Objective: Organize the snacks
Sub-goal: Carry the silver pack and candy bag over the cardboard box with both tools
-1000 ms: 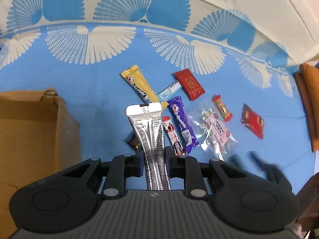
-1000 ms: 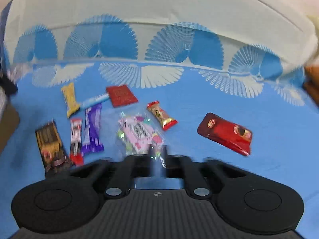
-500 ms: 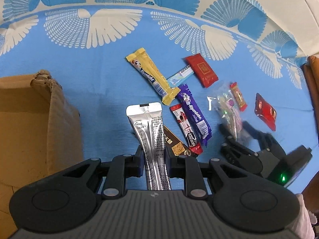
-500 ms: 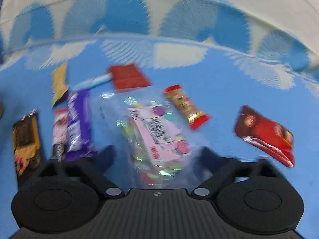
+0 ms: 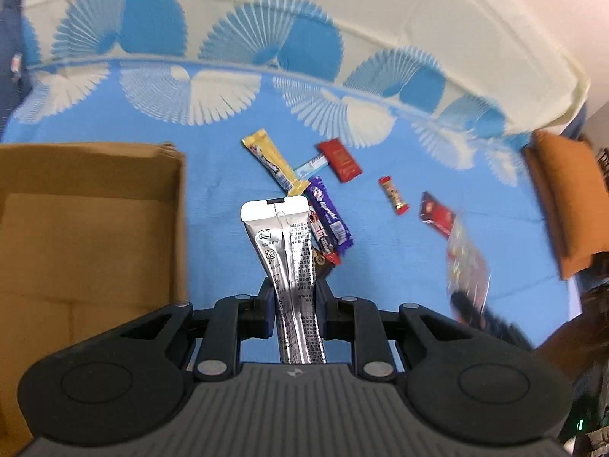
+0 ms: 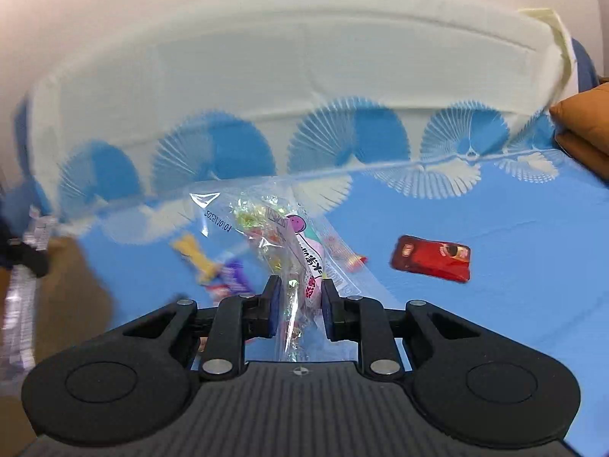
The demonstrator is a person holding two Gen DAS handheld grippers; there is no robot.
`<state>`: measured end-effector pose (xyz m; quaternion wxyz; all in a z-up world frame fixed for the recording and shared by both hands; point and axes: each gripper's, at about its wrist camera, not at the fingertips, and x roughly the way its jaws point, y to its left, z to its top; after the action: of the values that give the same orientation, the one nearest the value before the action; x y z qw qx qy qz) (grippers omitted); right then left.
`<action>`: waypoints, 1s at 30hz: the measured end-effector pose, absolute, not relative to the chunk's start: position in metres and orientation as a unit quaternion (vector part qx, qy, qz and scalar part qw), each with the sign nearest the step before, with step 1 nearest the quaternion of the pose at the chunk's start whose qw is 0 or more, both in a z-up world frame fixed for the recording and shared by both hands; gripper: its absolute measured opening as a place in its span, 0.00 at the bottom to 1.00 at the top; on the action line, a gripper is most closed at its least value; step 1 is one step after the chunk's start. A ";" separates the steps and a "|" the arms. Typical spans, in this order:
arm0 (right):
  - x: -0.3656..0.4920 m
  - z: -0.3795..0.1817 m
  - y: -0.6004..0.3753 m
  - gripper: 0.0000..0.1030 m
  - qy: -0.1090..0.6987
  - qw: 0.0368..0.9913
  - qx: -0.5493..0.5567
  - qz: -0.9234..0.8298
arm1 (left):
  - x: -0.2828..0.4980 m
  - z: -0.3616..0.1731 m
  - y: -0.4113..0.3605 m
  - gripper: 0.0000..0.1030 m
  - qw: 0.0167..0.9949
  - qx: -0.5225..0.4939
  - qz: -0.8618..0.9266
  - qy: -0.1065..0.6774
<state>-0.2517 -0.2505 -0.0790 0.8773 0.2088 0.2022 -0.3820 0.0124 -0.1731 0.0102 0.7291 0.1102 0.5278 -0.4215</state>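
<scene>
While both tools grip cargo, left tool (image 5: 294, 297) clamping silver sachet (image 5: 283, 243), right tool (image 6: 300, 301) pinching clear candy bag (image 6: 281, 243), cardboard box (image 5: 87, 228) shows empty; six snacks lie on the bed (image 5: 380, 274).

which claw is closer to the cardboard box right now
Left. The left claw, gripping a silver packet, sits beside the box. The right claw is off toward the snacks.

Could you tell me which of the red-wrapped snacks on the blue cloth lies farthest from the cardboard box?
The dark red packet, at the far right of the spread. The flat red square packet and the small red-ended candy both lie closer to the cardboard box.
</scene>
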 end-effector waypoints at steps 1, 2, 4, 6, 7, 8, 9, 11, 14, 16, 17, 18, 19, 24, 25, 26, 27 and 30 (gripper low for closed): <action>-0.254 -0.070 -0.235 0.23 0.199 0.881 0.212 -0.373 | 0.007 0.022 -0.157 0.22 0.735 0.106 -0.421 0.522; -0.256 -0.061 -0.215 0.23 0.195 0.887 0.215 -0.360 | 0.003 0.030 -0.142 0.22 0.740 0.103 -0.418 0.517; -0.257 -0.047 -0.179 0.23 0.191 0.898 0.221 -0.330 | -0.006 0.047 -0.109 0.22 0.752 0.098 -0.410 0.507; -0.254 -0.034 -0.147 0.23 0.192 0.906 0.228 -0.301 | -0.013 0.061 -0.076 0.22 0.764 0.095 -0.398 0.498; -0.252 -0.027 -0.128 0.23 0.197 0.911 0.229 -0.282 | -0.016 0.066 -0.054 0.22 0.771 0.090 -0.390 0.495; -0.250 -0.022 -0.113 0.23 0.200 0.913 0.231 -0.268 | -0.018 0.071 -0.037 0.22 0.775 0.086 -0.385 0.493; -0.247 -0.017 -0.100 0.23 0.205 0.916 0.234 -0.253 | -0.020 0.074 -0.019 0.22 0.779 0.080 -0.379 0.493; -0.239 -0.008 -0.072 0.23 0.217 0.921 0.235 -0.220 | -0.024 0.077 0.021 0.22 0.788 0.068 -0.363 0.493; -0.228 0.002 -0.034 0.23 0.234 0.929 0.221 -0.182 | -0.027 0.074 0.070 0.22 0.794 0.053 -0.343 0.500; -0.220 0.006 -0.014 0.23 0.244 0.933 0.203 -0.168 | -0.028 0.068 0.097 0.22 0.791 0.042 -0.335 0.509; -0.218 0.009 -0.005 0.23 0.248 0.935 0.196 -0.163 | -0.029 0.065 0.111 0.22 0.791 0.038 -0.331 0.512; -0.216 0.012 0.003 0.23 0.251 0.936 0.189 -0.161 | -0.031 0.061 0.122 0.22 0.794 0.037 -0.327 0.512; -0.214 0.014 0.009 0.23 0.254 0.936 0.180 -0.162 | -0.031 0.059 0.133 0.22 0.796 0.037 -0.322 0.511; -0.211 0.021 0.034 0.23 0.258 0.936 0.158 -0.179 | -0.033 0.051 0.166 0.22 0.795 0.025 -0.320 0.515; -0.210 0.021 0.036 0.23 0.260 0.935 0.156 -0.181 | -0.033 0.052 0.170 0.22 0.796 0.022 -0.322 0.512; -0.210 0.021 0.038 0.23 0.263 0.935 0.154 -0.182 | -0.033 0.053 0.171 0.22 0.797 0.019 -0.323 0.510; -0.208 0.020 0.039 0.23 0.264 0.934 0.152 -0.185 | -0.032 0.053 0.172 0.22 0.797 0.016 -0.326 0.508; -0.209 0.022 0.046 0.23 0.267 0.934 0.143 -0.187 | -0.032 0.056 0.177 0.22 0.798 0.007 -0.332 0.502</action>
<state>-0.2090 0.0459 0.0215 0.9345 0.1432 0.2667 -0.1874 -0.0320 0.1772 0.0562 0.7983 0.0074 0.5024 -0.3321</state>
